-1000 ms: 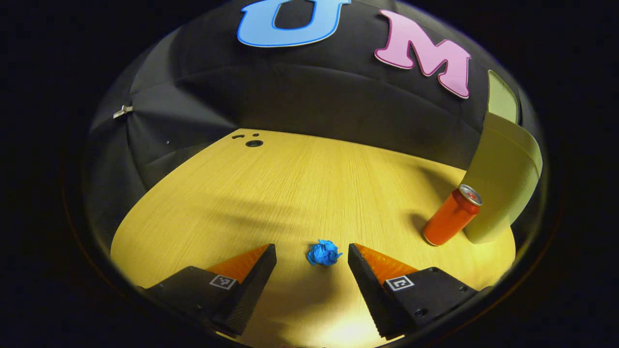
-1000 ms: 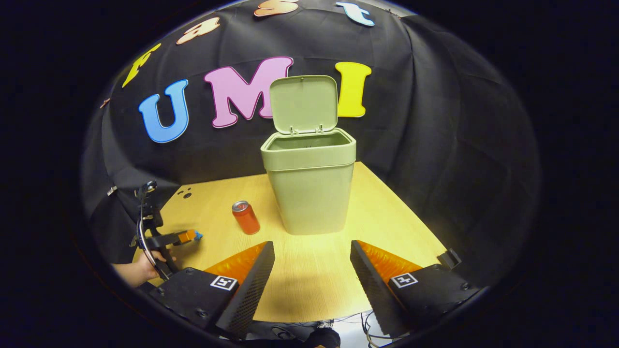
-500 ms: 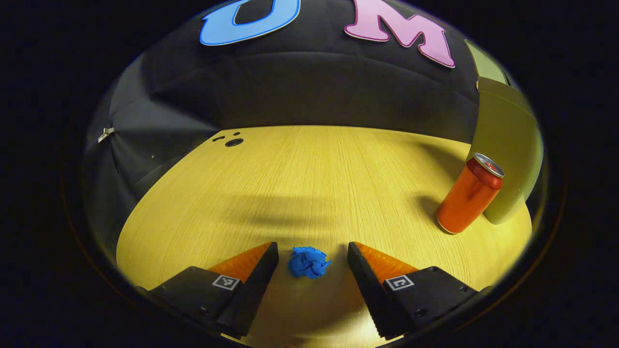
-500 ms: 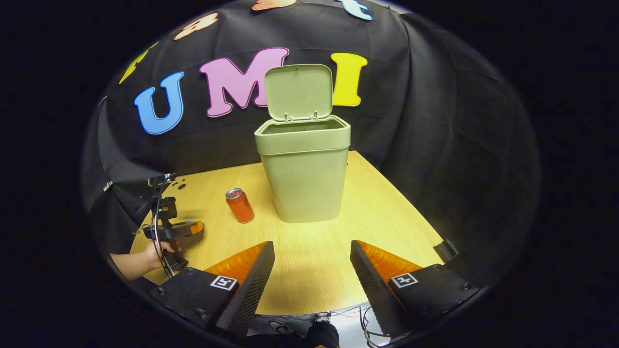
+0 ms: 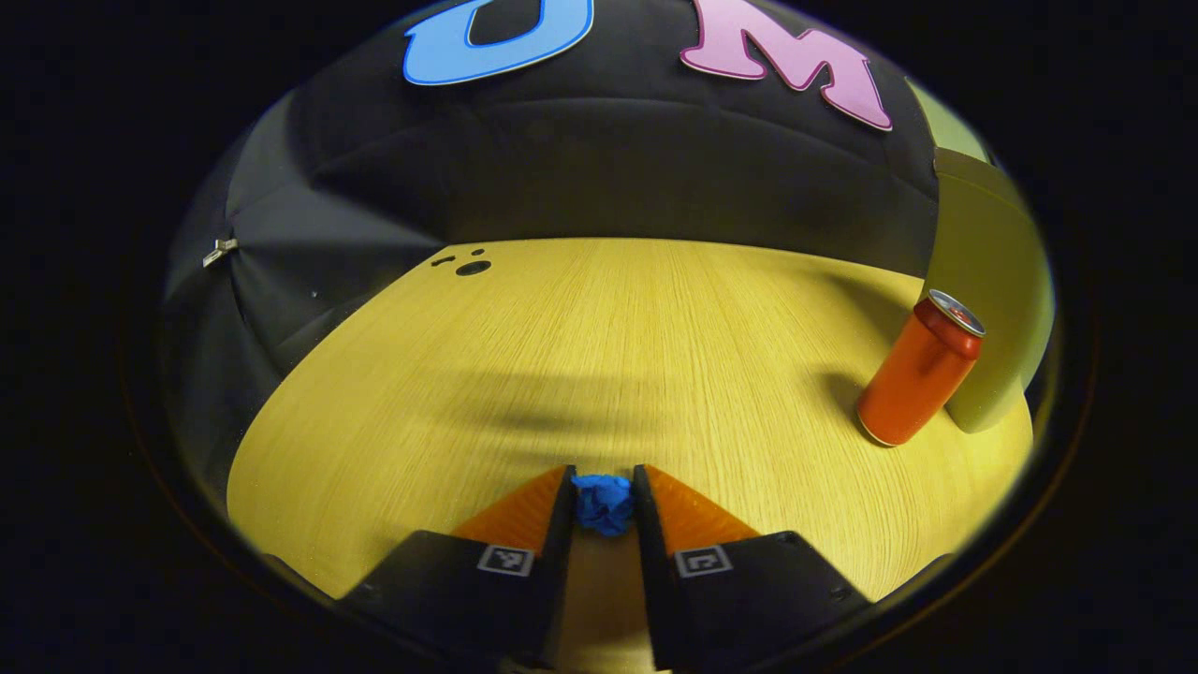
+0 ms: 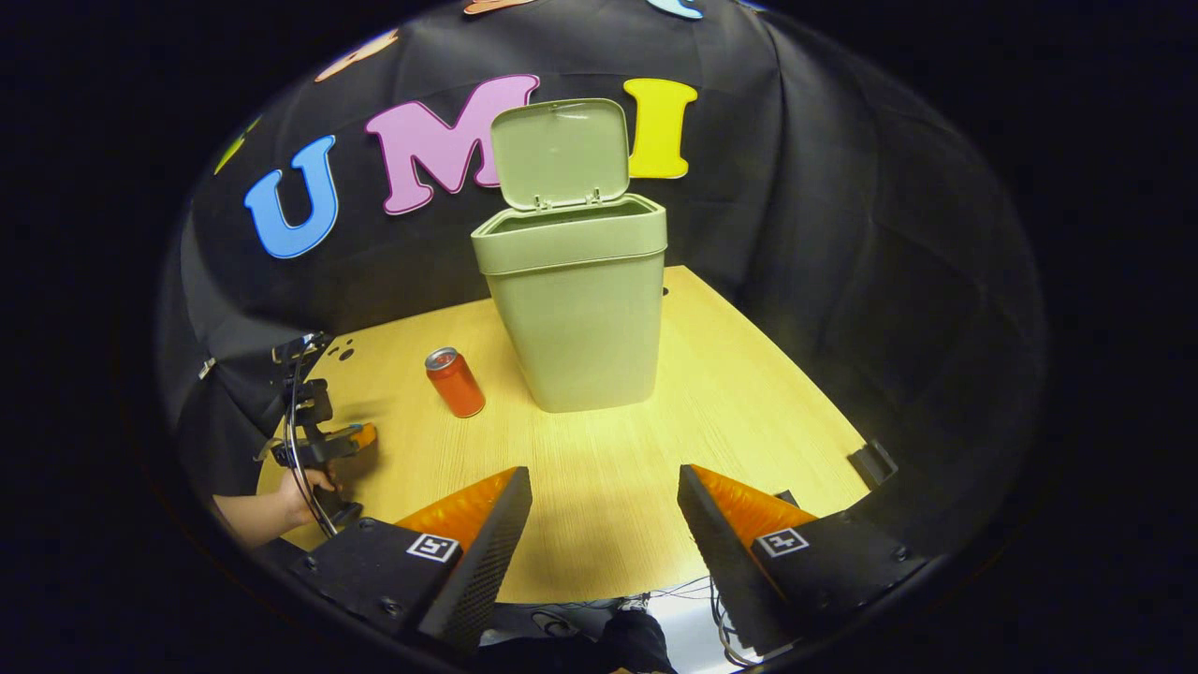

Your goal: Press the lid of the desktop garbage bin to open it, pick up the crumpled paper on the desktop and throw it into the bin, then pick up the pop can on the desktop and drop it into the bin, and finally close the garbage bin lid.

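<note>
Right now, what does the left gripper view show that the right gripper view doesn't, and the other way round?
The left gripper view alone shows the blue crumpled paper pinched in the left claw.

The right gripper view alone shows the bin's raised lid from the front, the open right claw, and a hand holding the left claw.

Both share the wooden table, the pop can and the green bin.

A pale wood-grain table (image 6: 608,487) fills the booth, its grain running toward a black cloth wall (image 6: 824,206) that hangs in soft folds behind it and along both sides. Near the table's far left corner sit a round dark hole and two smaller marks (image 5: 471,268). Light pools brightly on the table's near edge; past that edge, cables (image 6: 683,592) lie on a pale floor.
</note>
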